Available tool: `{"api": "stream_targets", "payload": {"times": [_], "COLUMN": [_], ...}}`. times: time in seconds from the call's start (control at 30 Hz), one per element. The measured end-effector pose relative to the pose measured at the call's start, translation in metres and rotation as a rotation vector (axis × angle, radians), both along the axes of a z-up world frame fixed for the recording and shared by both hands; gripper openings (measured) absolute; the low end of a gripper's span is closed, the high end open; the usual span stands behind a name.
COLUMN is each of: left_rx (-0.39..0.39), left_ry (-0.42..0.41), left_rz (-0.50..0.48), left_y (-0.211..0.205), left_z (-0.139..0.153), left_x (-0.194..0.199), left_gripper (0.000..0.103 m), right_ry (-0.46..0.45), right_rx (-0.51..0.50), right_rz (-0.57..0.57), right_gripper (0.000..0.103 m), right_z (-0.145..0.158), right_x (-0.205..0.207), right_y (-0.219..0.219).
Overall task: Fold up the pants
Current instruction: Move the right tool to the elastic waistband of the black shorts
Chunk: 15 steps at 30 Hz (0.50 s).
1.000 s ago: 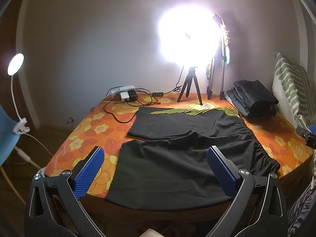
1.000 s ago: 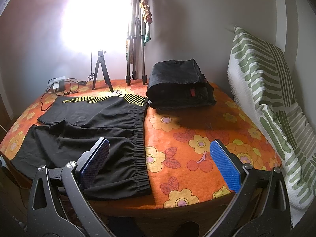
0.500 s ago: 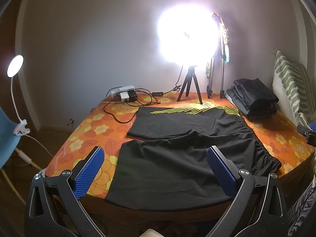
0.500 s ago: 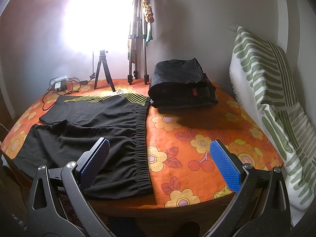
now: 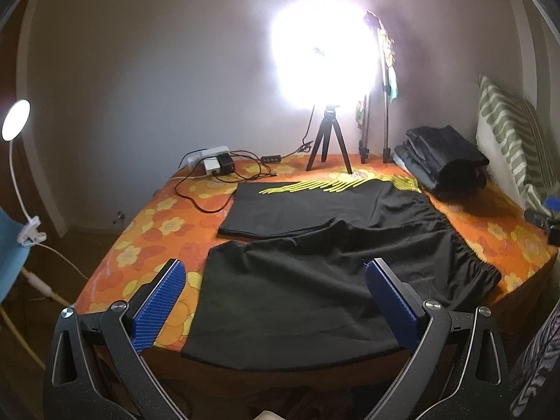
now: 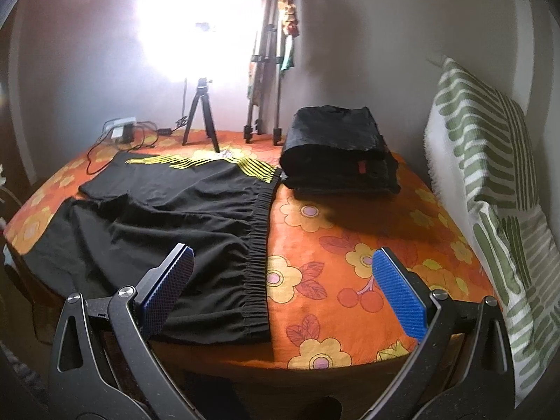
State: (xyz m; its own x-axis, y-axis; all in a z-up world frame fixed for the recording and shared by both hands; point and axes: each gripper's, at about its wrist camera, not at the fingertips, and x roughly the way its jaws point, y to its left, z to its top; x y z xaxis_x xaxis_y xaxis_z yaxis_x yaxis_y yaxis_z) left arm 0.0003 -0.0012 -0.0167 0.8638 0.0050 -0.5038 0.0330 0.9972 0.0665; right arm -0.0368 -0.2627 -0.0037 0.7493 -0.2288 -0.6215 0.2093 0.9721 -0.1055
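While both tools hang short of the bed, this is how things lie.

Left gripper (image 5: 273,301): jaws spread wide, nothing between the blue pads (image 5: 157,306); it hovers off the near edge of the bed.
Right gripper (image 6: 283,288): jaws likewise wide apart and holding nothing; it hovers off the near edge too.
Pants (image 5: 315,262): black shorts laid flat on the floral orange bedspread (image 5: 147,234), straight ahead of the left gripper, with the near leg's hem lying between its fingers in the picture. From the right gripper they sit ahead and to its left (image 6: 168,217), the gathered waistband (image 6: 259,245) running away from it, roughly midway between its fingers.
Yellow stripes (image 5: 332,185): along the far edge of the shorts.
Folded dark clothes (image 6: 339,147): stacked on the bed beyond the right gripper, just beside the waistband's far end.
Striped green pillow (image 6: 490,182): upright to the right of the right gripper.
Small tripod (image 5: 329,140): at the far side of the bed under a glaring lamp (image 5: 322,52).
Tall tripod (image 6: 266,87): leaning by the wall beside it.
Power strip and cables (image 5: 217,164): far left of the left gripper.
Clip lamp (image 5: 15,122): well to its left, off the bed.
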Motion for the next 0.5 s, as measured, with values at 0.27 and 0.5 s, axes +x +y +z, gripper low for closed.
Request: {"api": "stream_targets", "payload": {"times": [0.27, 0.5], "left_rx": [-0.014, -0.046], "left_ry": [0.116, 0.216], "left_rz": [-0.024, -0.016], "left_y": [0.018, 0.043], "left_z": [-0.019, -0.030], "left_x": [0.014, 0.020], "left_gripper": [0.075, 0.053], "right_ry": [-0.004, 0.017], "right_rx": [-0.018, -0.005], "right_rz": [0.100, 0.265], "right_gripper": [0.101, 0.095], "right_z": [-0.003, -0.013], "right_x": [0.003, 0.011], "right_y": [0.004, 0.016]}}
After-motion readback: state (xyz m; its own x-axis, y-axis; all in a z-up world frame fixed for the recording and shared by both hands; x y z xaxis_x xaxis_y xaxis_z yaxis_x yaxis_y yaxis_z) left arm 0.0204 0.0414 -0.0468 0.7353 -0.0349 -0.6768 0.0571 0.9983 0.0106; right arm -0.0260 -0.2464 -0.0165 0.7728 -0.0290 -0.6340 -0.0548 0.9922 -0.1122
